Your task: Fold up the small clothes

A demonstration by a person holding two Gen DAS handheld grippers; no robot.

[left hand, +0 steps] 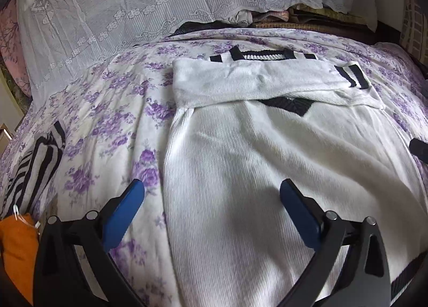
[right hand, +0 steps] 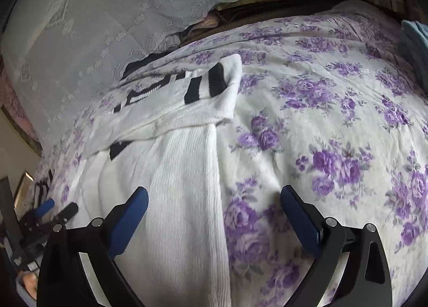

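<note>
A white knit sweater [left hand: 267,152] with black trim lies flat on the floral bedspread [left hand: 107,109]. Both sleeves are folded across its chest, with a black-striped cuff [left hand: 350,74] at the right. My left gripper [left hand: 211,192] is open and empty, straddling the sweater's left edge near the hem. In the right wrist view the sweater [right hand: 174,173] lies left of centre, its striped cuff [right hand: 211,85] at the top. My right gripper [right hand: 214,197] is open and empty, straddling the sweater's right edge. The left gripper [right hand: 53,210] shows at the far left.
A black-and-white striped garment [left hand: 34,165] and an orange cloth [left hand: 16,248] lie at the left of the bed. A white lace cover [left hand: 120,13] drapes the back. A pale blue cloth [right hand: 414,31] sits at the far right.
</note>
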